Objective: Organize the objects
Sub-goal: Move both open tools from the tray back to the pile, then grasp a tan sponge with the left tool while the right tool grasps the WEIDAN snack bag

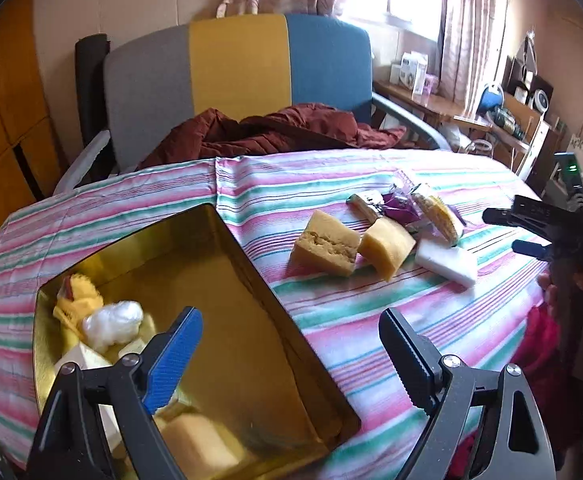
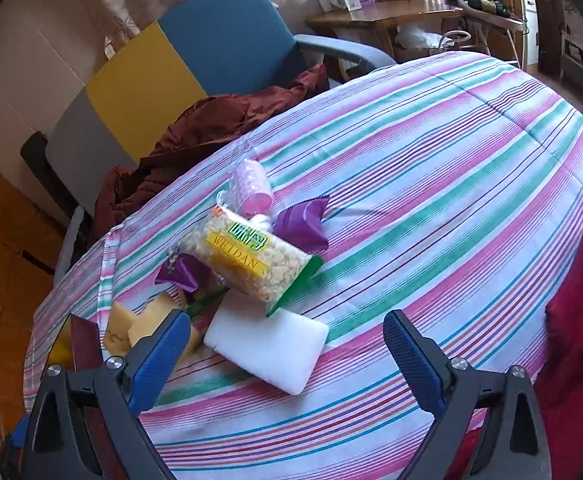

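Observation:
In the left wrist view an open gold tin [image 1: 227, 280] sits on the striped tablecloth [image 1: 371, 320]. A yellow cloth item [image 1: 77, 304], a white wad [image 1: 113, 322] and pale sponges lie in it. My left gripper [image 1: 291, 356] hangs open over the tin's right wall, holding nothing. Right of the tin lie two yellow sponges [image 1: 325, 246], a white sponge [image 1: 447, 260] and a snack packet [image 1: 439, 214]. My right gripper [image 2: 287, 360] is open just short of the white sponge [image 2: 267, 344], apart from it. It also shows as the right gripper [image 1: 519, 232] at the far right of the left view. The snack packet [image 2: 251, 260] leans on purple wrappers [image 2: 303, 224].
A pink plastic roll [image 2: 251, 188] lies behind the packet. A chair [image 1: 235, 72] with a grey, yellow and blue back holds a dark red cloth [image 1: 275, 128] beyond the table's far edge. A red garment [image 2: 579, 320] hangs at the near right edge. A cluttered wooden desk [image 2: 383, 16] stands at the back right.

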Demonstrator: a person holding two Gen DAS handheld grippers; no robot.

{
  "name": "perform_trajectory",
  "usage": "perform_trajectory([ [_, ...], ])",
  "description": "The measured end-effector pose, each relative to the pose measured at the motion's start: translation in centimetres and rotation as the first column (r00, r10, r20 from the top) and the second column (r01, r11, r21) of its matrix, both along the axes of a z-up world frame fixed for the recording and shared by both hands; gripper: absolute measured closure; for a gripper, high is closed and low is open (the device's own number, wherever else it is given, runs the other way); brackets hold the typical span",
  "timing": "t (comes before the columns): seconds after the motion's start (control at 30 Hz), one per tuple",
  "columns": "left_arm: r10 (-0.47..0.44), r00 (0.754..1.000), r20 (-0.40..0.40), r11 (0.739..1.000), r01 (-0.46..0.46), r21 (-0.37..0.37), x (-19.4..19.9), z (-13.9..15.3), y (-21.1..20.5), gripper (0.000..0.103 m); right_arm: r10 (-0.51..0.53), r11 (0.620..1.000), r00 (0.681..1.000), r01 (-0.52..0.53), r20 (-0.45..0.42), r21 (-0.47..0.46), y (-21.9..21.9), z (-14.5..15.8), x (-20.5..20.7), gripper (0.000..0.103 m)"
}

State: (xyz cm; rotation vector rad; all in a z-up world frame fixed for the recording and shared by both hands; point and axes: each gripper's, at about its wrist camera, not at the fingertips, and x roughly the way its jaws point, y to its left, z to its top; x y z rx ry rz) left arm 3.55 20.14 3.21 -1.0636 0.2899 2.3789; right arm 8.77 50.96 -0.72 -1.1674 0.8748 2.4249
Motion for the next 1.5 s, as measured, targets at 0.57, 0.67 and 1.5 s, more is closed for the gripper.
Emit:
perform_trajectory([
  [0.57,0.068,0.964,0.259,0.997,-0.075,0.017,-10.6,-3.6,7.6,0.015,0.160,0.986,0.987,-0.160,-0.007,-0.045,-2.3,-0.3,-1.3,0.004],
  [0.67,0.118,0.939,0.324,0.991,-0.132,0.021,-12.5,-4.7,8.5,0.014,0.172,0.984,0.985,-0.172,-0.007,-0.048,-2.4,-0.3,-1.4,0.004],
  [1.5,-0.052,0.957,0.284,0.998,0.042,0.039,-9.5,-6.4,10.4,0.052,0.214,0.976,0.977,-0.214,0.029,0.035,-2.7,1.1,-2.3,0.008],
])
